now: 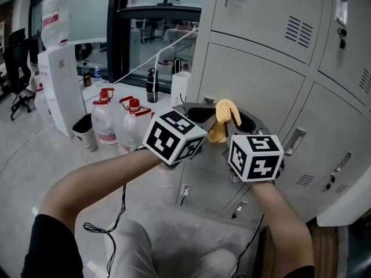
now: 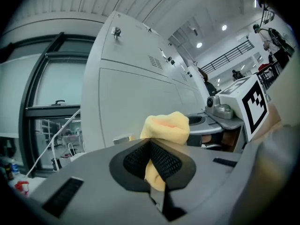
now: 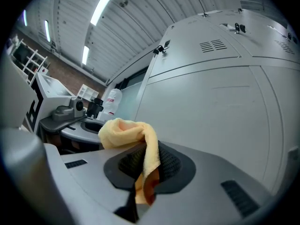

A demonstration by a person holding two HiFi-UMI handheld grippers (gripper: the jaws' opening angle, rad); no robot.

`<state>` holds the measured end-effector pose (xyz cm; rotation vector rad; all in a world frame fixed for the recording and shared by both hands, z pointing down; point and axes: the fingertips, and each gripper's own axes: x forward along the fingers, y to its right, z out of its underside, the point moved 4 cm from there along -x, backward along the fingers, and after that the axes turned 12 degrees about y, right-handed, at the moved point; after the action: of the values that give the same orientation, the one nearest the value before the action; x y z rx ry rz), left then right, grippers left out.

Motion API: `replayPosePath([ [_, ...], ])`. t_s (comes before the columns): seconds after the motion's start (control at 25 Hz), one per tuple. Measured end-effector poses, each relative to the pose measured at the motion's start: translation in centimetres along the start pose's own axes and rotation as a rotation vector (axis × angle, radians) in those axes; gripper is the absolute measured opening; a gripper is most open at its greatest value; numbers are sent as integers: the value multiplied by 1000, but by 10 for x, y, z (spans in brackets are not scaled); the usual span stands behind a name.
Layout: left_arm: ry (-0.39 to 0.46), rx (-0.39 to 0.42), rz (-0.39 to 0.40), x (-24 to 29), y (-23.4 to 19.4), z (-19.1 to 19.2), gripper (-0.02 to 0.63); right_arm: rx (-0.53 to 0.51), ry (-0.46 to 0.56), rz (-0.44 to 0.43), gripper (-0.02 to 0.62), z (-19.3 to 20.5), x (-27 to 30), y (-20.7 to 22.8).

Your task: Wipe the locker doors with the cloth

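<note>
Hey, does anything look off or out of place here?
Nothing spilled or damaged. Only oddity: the yellow cloth is bunched up, pinched by both the left claw and the right claw at once.

Cloth (image 1: 224, 119): small, yellow, soft, bunched into a crumpled fold. Clamped at once in the closed jaws of the left gripper (image 2: 152, 146) and the right gripper (image 3: 145, 165), close before the lockers. Locker doors (image 1: 264, 88): pale grey metal, slotted, all closed.
</note>
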<state>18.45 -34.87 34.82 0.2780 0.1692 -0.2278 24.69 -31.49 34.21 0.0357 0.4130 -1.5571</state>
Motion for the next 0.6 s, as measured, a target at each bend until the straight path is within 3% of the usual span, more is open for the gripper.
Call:
replayPosePath([
  [0.24,-33,-14,-44,-31,-29,21,18,5,-16,-56,63,18,25,-37],
  [0.6,-52,-38,-70,-46,-45,47,20,-96,-23,-61,63,36,39,-59],
])
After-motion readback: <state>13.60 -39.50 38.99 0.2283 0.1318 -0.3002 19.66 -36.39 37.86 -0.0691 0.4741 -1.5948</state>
